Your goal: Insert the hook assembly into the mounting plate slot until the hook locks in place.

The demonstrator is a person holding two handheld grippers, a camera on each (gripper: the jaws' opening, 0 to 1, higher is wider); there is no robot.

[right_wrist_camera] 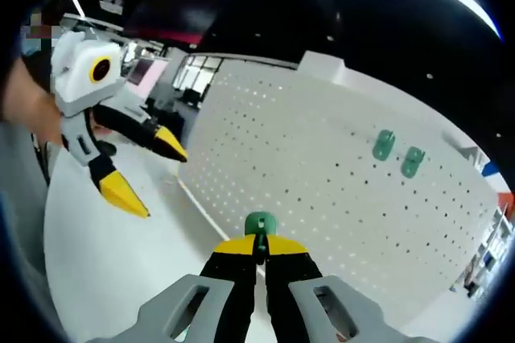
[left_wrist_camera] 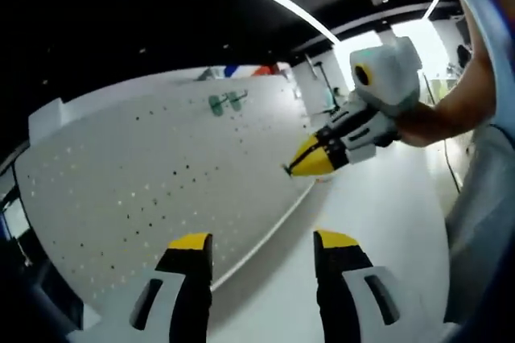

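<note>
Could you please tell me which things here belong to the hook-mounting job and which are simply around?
For the job:
- small green plastic hook, clamped in the right gripper
- white perforated mounting board
- left gripper, jaws apart

Just around:
- two green hooks already on the board
- white tabletop
</note>
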